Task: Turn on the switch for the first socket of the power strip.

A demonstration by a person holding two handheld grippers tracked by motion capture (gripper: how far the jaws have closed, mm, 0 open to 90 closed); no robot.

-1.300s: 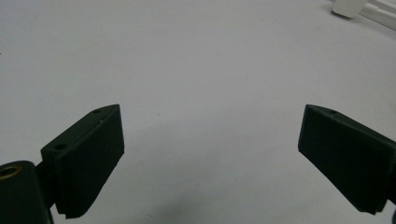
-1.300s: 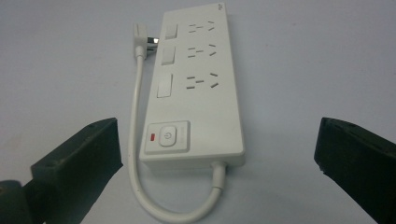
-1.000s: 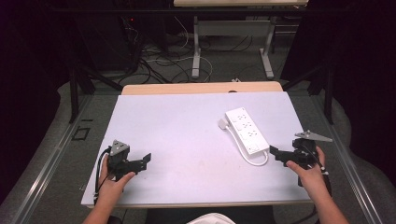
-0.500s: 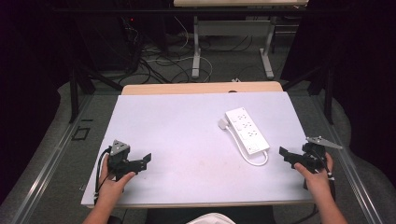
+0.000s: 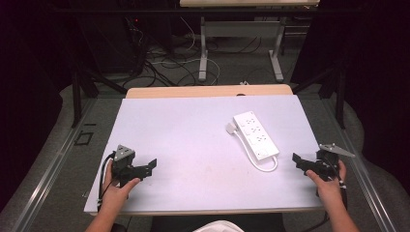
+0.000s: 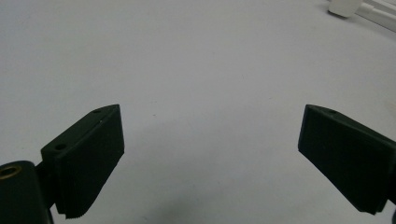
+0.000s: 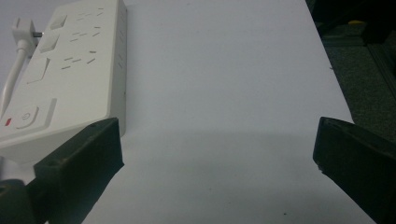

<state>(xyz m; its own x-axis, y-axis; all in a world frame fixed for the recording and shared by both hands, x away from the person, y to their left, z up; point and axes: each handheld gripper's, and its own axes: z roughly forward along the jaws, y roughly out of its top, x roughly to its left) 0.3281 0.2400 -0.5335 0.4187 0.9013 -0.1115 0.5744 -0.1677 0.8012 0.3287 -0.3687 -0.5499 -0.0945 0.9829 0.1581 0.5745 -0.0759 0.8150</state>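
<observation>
A white power strip point(image 5: 255, 135) lies flat on the right half of the white table point(image 5: 193, 125), its plug point(image 5: 231, 127) beside its far end and its cable looped at the near end. My right gripper point(image 5: 299, 162) rests near the table's right edge, just right of the strip, open and holding nothing. In the right gripper view the strip point(image 7: 70, 70) lies left of the open right gripper point(image 7: 219, 135), with the plug point(image 7: 23, 28) beyond. My left gripper point(image 5: 151, 166) sits at the near left, open over bare table. The left gripper view has the left gripper point(image 6: 211, 121) open, with the plug point(image 6: 343, 5) far off.
A wooden table edge point(image 5: 208, 91) sits behind the white board. Beyond it, desk legs point(image 5: 203, 53) and loose cables point(image 5: 164, 63) are on the floor. Dark floor drops off past the table's right edge point(image 7: 355, 70).
My right gripper has drawn back a little to the right and toward the person, away from the power strip's near end. The left gripper has stayed put.
</observation>
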